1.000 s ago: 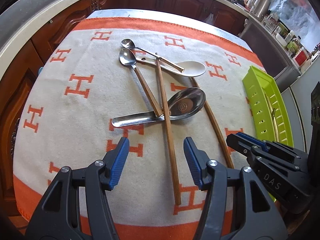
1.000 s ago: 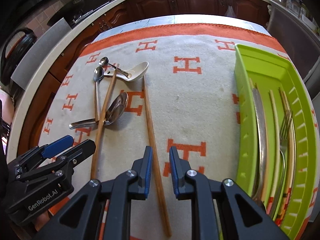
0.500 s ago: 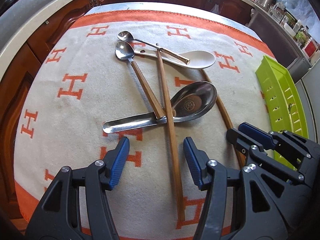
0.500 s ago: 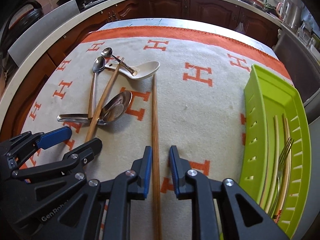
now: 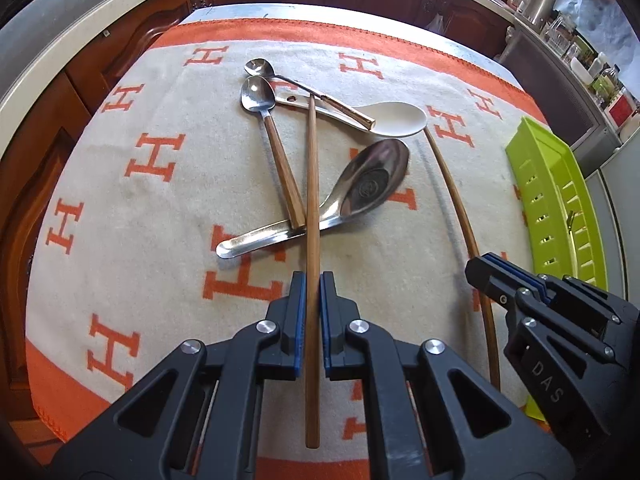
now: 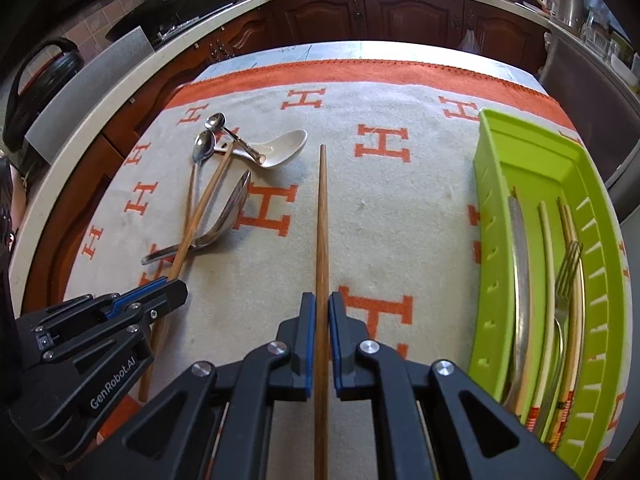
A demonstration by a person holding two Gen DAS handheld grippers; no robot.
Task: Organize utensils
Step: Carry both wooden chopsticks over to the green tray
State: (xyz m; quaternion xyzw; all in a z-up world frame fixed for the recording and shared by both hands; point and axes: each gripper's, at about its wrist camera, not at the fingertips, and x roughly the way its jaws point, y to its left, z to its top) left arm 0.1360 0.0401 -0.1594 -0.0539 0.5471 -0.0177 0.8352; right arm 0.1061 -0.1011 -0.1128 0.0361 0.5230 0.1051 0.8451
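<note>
My left gripper (image 5: 313,280) is shut on a wooden chopstick (image 5: 312,184) that lies across a large steel spoon (image 5: 360,192) in a pile with a wood-handled spoon (image 5: 276,148), a small steel spoon (image 5: 280,78) and a white ceramic spoon (image 5: 396,120). My right gripper (image 6: 322,300) is shut on the second wooden chopstick (image 6: 322,216), which points away over the blanket. The right gripper also shows at the right of the left wrist view (image 5: 504,276), and the left gripper at the left of the right wrist view (image 6: 160,288).
A green slotted tray (image 6: 492,184) at the table's right holds a knife, a fork (image 6: 568,272) and pale chopsticks. An orange-and-cream blanket (image 6: 392,216) covers the table. Dark cabinets and a counter run behind.
My left gripper has moved right over the chopstick and closed on it. My right gripper has closed on its chopstick, which now lines up between the fingers.
</note>
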